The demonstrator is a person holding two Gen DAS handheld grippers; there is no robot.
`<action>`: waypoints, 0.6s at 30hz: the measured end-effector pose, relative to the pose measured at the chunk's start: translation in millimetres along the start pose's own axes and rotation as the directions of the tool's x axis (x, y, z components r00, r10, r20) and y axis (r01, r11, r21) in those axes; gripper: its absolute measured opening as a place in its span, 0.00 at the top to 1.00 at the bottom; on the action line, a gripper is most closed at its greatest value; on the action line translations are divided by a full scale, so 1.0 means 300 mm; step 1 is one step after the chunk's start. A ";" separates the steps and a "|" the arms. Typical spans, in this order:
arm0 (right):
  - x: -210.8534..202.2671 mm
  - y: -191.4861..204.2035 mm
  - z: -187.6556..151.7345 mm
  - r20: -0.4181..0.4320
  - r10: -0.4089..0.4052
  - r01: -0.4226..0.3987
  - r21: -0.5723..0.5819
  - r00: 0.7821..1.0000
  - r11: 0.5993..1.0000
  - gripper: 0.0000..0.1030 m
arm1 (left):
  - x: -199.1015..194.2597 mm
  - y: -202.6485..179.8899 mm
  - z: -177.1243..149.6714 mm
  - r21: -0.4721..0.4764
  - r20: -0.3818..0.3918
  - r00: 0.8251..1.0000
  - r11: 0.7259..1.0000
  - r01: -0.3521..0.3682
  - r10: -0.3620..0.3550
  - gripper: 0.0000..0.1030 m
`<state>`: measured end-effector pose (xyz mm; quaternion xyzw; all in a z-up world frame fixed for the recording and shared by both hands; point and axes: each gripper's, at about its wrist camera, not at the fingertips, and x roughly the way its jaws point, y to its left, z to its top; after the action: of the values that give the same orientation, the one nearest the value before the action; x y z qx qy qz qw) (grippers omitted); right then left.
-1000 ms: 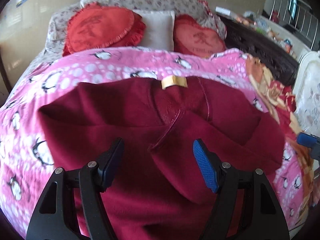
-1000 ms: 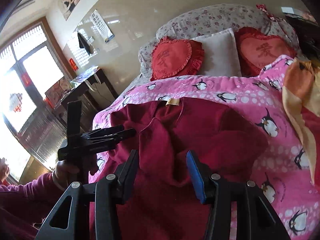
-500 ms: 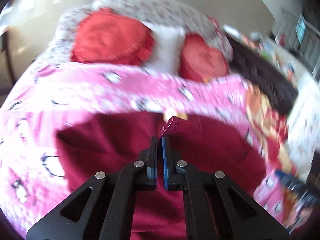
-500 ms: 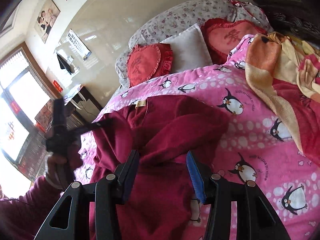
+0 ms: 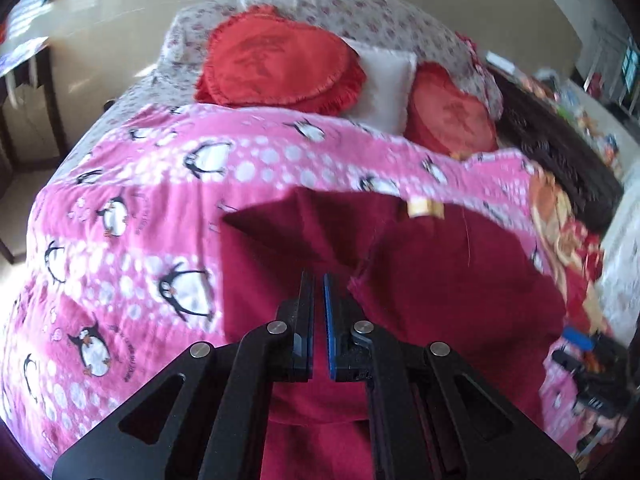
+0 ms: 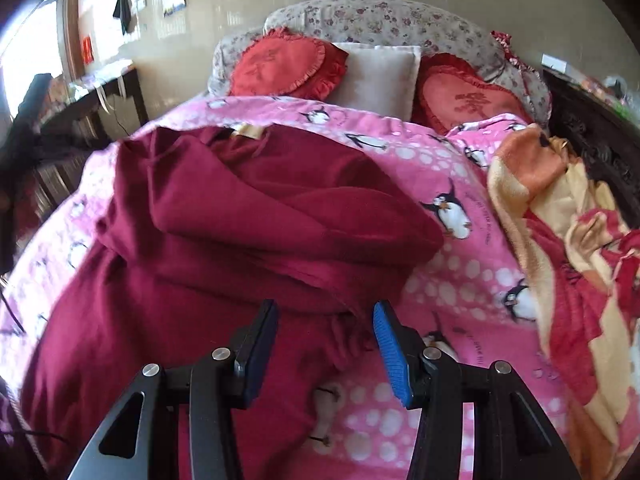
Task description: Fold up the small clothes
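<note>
A dark red garment (image 6: 248,216) lies mid-bed on the pink penguin blanket (image 6: 452,280), 1 sleeve folded across its body. The left gripper (image 5: 316,280) is pressed together; whether it pinches fabric is unclear. The right gripper (image 6: 326,312) hovers spread at the garment's edge. Most folds remain.

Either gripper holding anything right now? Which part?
Left gripper: shut, but cloth between its pads can't be told. Right gripper: open over the garment edge, holding nothing.
</note>
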<state>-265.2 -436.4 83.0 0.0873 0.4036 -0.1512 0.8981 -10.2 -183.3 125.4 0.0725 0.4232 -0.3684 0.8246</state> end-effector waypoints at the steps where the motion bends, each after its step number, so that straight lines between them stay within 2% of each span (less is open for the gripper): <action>1: -0.004 -0.004 0.004 0.005 0.012 -0.012 0.010 1.000 1.000 0.54 | 0.020 -0.021 -0.005 0.018 -0.017 1.000 1.000 -0.002 0.002 0.80; 2: -0.008 -0.003 0.010 0.014 0.014 -0.015 0.017 1.000 1.000 0.54 | 0.045 -0.040 -0.008 0.035 -0.039 0.999 0.999 -0.004 0.005 0.71; 3: -0.012 -0.002 0.012 0.020 0.019 -0.019 0.022 1.000 1.000 0.54 | 0.068 -0.053 -0.008 0.039 -0.049 0.999 0.999 0.002 0.000 0.54; 4: -0.013 -0.002 0.016 0.026 0.030 -0.031 0.031 0.999 0.999 0.54 | 0.080 -0.056 -0.009 0.034 -0.042 0.999 0.999 0.010 -0.008 0.49; 7: -0.020 -0.007 0.019 0.038 0.059 -0.061 0.056 0.998 0.997 0.54 | 0.124 -0.068 0.011 0.053 -0.032 0.999 0.999 -0.009 0.011 0.49; 12: -0.015 -0.021 0.007 0.035 0.074 -0.077 0.088 0.997 0.993 0.54 | 0.232 -0.101 0.035 0.119 -0.081 0.996 0.992 -0.035 0.045 0.49; 17: -0.003 -0.048 -0.013 0.033 0.065 -0.068 0.125 0.997 0.990 0.54 | 0.277 -0.148 0.057 0.170 -0.073 0.997 0.985 -0.021 0.034 0.49; 18: 0.001 -0.050 -0.017 0.032 0.057 -0.061 0.128 0.998 0.990 0.54 | 0.280 -0.156 0.060 0.179 -0.077 0.997 0.984 0.005 0.009 0.72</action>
<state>-273.8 -449.2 79.0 0.1550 0.3777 -0.1518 0.9002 1.3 -270.4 82.8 0.1612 0.4199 -0.4010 0.7980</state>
